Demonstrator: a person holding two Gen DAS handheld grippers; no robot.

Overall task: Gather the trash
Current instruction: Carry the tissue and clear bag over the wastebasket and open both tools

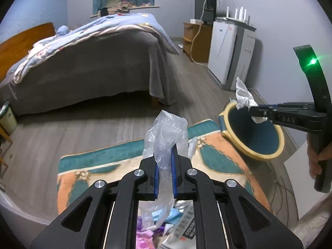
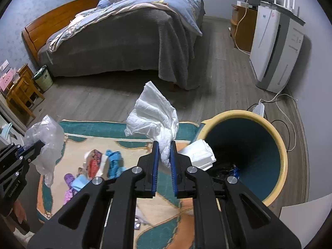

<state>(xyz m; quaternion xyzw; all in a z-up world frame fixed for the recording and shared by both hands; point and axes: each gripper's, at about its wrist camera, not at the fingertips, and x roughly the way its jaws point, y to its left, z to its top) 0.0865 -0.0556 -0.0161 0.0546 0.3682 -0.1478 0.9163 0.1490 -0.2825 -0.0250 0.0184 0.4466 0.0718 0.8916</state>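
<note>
Two claws, two catches! Left gripper (image 1: 165, 159) is pinching a clear plastic bag (image 1: 166, 132), held up over the patterned rug (image 1: 99, 157). Right gripper (image 2: 165, 155) is clamped on a crumpled white tissue (image 2: 152, 116), poised just beside the yellow rim of the trash bin (image 2: 276, 137), which sits at the rug's far right corner. More litter on the rug's left half: a colourful wrapper (image 2: 94, 160) and a blue scrap (image 2: 114, 161).

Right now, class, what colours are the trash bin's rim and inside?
The trash bin has a pale yellow rim and a dark teal inside, clearest in the right wrist view.
</note>
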